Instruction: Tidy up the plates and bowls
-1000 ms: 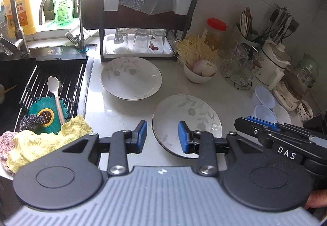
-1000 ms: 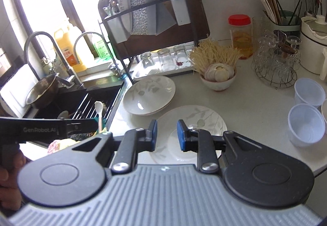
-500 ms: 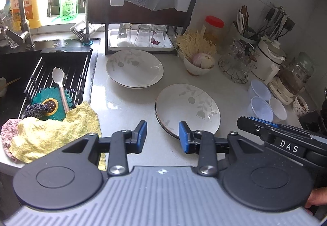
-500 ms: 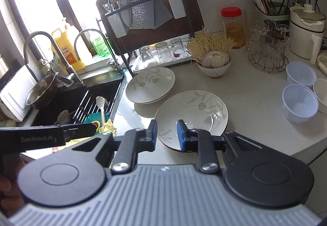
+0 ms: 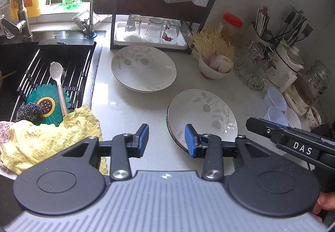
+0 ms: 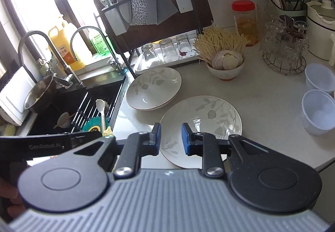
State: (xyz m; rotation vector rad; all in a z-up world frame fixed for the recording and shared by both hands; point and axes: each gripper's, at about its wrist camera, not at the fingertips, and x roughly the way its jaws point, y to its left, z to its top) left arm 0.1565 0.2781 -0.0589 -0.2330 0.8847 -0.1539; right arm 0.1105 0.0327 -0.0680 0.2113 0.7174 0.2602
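Nothing looks organized yet, judging from how the crockery lies. Two leaf-patterned plates sit apart on the white countertop [image 5: 129,110]: the far plate [image 5: 143,68] rests just in front of the dish rack [image 5: 159,12] with its tray of upturned glasses [image 5: 153,27], and the near plate [image 5: 206,114] lies closer to the counter's front edge. Neither is stacked on the other, and neither is in the rack. The left gripper [image 5: 166,140] hovers above bare counter just left of the near plate, its blue pads set wide apart with nothing between them. The right gripper [image 6: 169,136] hangs over the near plate's [image 6: 206,118] front rim, jaws parted somewhat more narrowly and likewise empty; whether a pad touches the rim cannot be told. A ceramic bowl [image 6: 227,68] holding garlic and enoki mushrooms stands beyond the plates, and translucent plastic bowls [image 6: 318,110] wait at the right, some of them apart from each other. So the whole job appears ahead: probably gathering the two plates into one pile, and nesting or grouping the plastic bowls.
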